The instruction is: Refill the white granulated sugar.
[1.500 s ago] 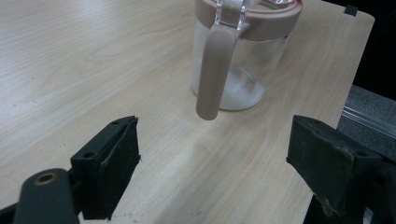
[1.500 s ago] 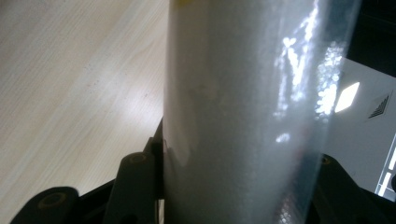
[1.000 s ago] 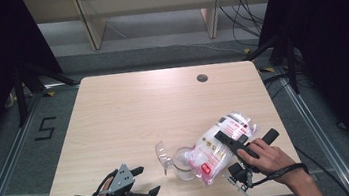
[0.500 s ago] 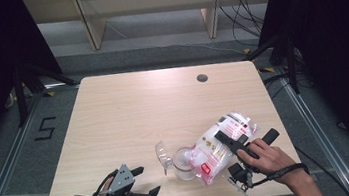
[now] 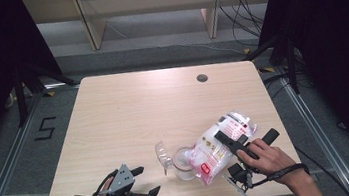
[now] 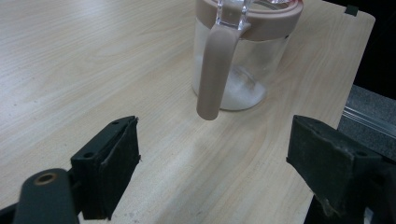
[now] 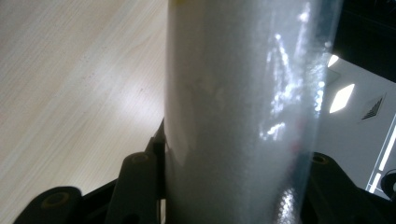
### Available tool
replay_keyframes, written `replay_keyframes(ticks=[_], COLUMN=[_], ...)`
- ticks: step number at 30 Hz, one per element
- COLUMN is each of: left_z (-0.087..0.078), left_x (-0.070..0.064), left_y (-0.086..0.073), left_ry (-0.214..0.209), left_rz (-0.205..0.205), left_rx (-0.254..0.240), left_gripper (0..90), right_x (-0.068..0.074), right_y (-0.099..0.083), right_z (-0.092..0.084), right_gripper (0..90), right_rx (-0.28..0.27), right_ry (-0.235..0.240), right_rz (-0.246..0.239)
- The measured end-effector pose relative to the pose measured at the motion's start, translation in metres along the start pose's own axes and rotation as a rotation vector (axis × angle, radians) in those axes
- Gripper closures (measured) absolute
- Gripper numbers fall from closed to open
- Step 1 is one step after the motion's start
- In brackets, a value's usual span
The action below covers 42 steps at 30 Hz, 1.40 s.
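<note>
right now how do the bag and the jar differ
The bag is soft printed plastic, tilted and clamped in the right tongs; the jar is rigid clear glass with a pink lid and handle, standing upright on the table, ungripped. The bag looks full, the jar nearly empty. Both hold white grains.

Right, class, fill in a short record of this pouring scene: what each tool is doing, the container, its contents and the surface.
right tool: shut on bag of white granules, tilted over the jar
left tool: open, holding nothing, aimed at the jar
jar: clear, pink rim and handle, lid flipped open
contents: some white granules at the bottom
surface: light wooden table
</note>
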State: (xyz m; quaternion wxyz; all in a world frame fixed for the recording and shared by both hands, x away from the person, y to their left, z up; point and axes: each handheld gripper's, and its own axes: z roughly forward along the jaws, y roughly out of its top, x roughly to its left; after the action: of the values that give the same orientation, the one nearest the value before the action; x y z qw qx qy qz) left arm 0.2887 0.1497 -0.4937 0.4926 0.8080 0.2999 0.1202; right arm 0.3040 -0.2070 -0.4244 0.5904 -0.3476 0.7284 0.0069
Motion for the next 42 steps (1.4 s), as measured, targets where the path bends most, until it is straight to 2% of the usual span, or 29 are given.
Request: replay_keyframes(ticks=[21,27,28,42], left_z=[-0.0006,0.0003,-0.0003,0.0003], left_x=[0.0004,-0.0004,0.0001,-0.0006], left_y=[0.0002,0.0002,0.0005,0.0003], left_ry=[0.003,-0.006,-0.004,-0.006], left_rz=[0.009,-0.010,-0.001,-0.005], left_rx=[0.006,-0.013,-0.011,-0.009], left_gripper=[16.2,16.2,16.2,16.2], right_x=[0.0009,0.0003,0.0006,0.0018], right_y=[0.0007,0.0001,-0.0001,-0.0013], right_z=[0.0008,0.0008,0.0008,0.0012], right_gripper=[58.9,59.3,59.4,61.6], right_rx=[-0.010,-0.010,-0.009,-0.007], right_ry=[-0.002,-0.001,-0.001,0.005], right_rz=[0.006,0.002,0.006,0.007])
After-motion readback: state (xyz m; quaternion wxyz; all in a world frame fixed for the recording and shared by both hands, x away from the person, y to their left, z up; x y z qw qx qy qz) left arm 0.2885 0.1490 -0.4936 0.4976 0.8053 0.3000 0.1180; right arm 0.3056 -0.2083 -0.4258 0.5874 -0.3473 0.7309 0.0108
